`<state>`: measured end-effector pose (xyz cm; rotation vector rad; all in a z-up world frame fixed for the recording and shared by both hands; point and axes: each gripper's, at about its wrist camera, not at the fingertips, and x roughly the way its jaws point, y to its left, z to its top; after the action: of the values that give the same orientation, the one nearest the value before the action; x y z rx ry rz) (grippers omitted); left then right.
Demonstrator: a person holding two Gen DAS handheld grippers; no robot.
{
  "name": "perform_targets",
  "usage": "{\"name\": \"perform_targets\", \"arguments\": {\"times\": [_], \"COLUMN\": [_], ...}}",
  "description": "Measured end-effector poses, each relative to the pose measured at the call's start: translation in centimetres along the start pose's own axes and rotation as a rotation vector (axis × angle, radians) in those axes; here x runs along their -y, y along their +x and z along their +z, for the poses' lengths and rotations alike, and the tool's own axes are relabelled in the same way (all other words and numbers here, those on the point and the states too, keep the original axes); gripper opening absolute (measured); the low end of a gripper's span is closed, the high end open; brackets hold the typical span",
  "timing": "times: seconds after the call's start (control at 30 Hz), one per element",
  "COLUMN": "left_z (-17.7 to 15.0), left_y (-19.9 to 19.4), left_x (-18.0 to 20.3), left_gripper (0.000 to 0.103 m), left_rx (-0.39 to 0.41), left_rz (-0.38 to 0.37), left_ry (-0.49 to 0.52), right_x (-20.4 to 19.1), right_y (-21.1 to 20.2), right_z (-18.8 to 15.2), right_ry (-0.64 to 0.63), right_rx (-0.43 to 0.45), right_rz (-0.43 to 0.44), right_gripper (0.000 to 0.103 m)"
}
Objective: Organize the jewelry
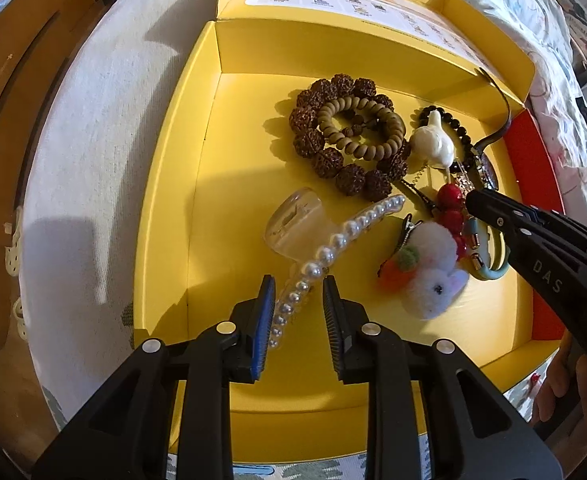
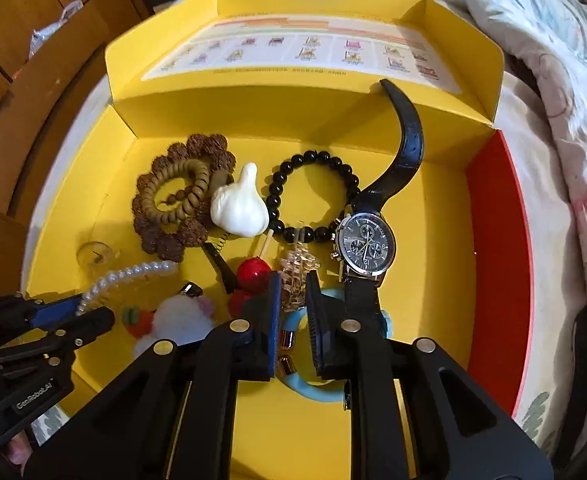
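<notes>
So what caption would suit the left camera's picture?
Open fingers straddle a pearl hair clip in a yellow box of bracelets.

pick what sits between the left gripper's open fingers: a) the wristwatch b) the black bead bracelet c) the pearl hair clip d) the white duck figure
c: in the left wrist view the pearl hair clip runs down between the open fingers of the left gripper.
</notes>
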<state>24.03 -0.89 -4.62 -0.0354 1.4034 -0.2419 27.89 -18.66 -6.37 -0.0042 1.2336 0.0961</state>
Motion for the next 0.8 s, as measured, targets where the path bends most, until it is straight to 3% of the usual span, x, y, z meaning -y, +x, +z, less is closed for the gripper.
{"name": "perform_targets", "arguments": {"times": [0.23, 0.4, 0.57, 0.7, 0.8], "left_z": [0.5, 0.4, 0.4, 0.4, 0.5], "left_y": [1.2, 1.5, 1.7, 2.0, 2.1], "left_x": [0.1, 1.0, 1.8, 2.1, 2.3], "left_gripper": [0.028, 0.038, 0.043, 0.043, 0.042], "left_rx": [-0.012, -0.007, -0.007, -0.006, -0.005], "left_rz": [0.002, -0.001, -0.002, -0.002, -0.004], "left_ry": [-0.007, 0.01, 0.02, 0.022, 0.022], "right_x": [-0.3, -0.8, -0.7, -0.6, -0.7], "right_y": [0.3, 0.7, 1.3, 1.3, 1.3], "right_z": [0.2, 0.4, 0.4, 0.4, 0.4], "right_ry": [-0.017, -0.046, -0.055, -0.041, -0.044], "right_rx": [0.006, 0.004, -0.007, -0.01, -0.011], "right_rz": [-0.042, -0.082, -0.083, -0.08, -0.09], "right_gripper": [0.022, 0.029, 0.036, 0.036, 0.03]}}
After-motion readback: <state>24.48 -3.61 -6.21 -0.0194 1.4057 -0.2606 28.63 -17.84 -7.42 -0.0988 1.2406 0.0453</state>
